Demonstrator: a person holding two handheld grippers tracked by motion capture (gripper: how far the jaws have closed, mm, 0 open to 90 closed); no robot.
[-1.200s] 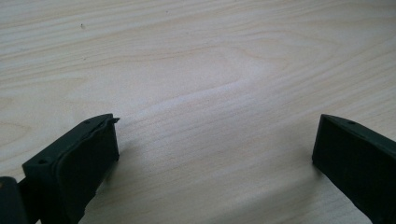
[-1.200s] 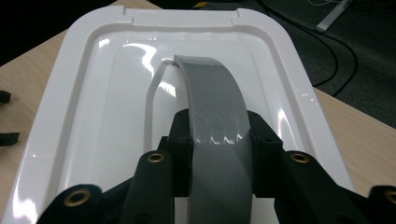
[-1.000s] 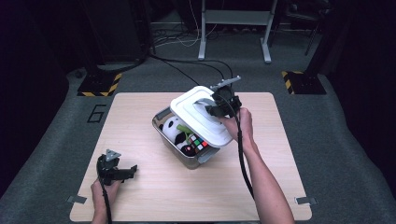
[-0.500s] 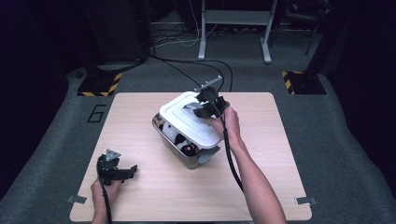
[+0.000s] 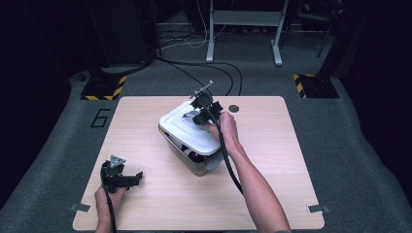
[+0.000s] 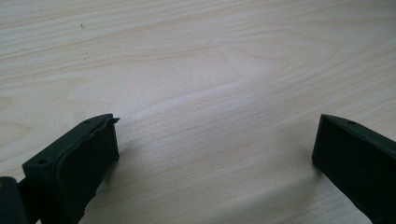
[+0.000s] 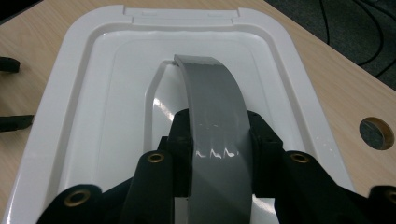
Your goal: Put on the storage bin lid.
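lid [image 5: 187, 127] on box [image 5: 194, 160] mid-table [image 5: 272, 194], left gripper [image 5: 137, 176] well apart near-left

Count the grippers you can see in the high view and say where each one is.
2. The left gripper rests on the table near its front left, jaws apart and empty. The right gripper is over the box's white lid, clamped on its grey handle.

**Box contents mostly covered; gripper parts cut off**

The inside of the box [image 5: 194, 158] is largely hidden by the white lid [image 5: 187, 127]; a dark and red glimpse beneath its near edge cannot be identified. In the right gripper view, the grey handle [image 7: 215, 135] is cut off by the bottom edge. In the left gripper view, both jaws of the left gripper [image 6: 212, 161] are cropped by the frame.
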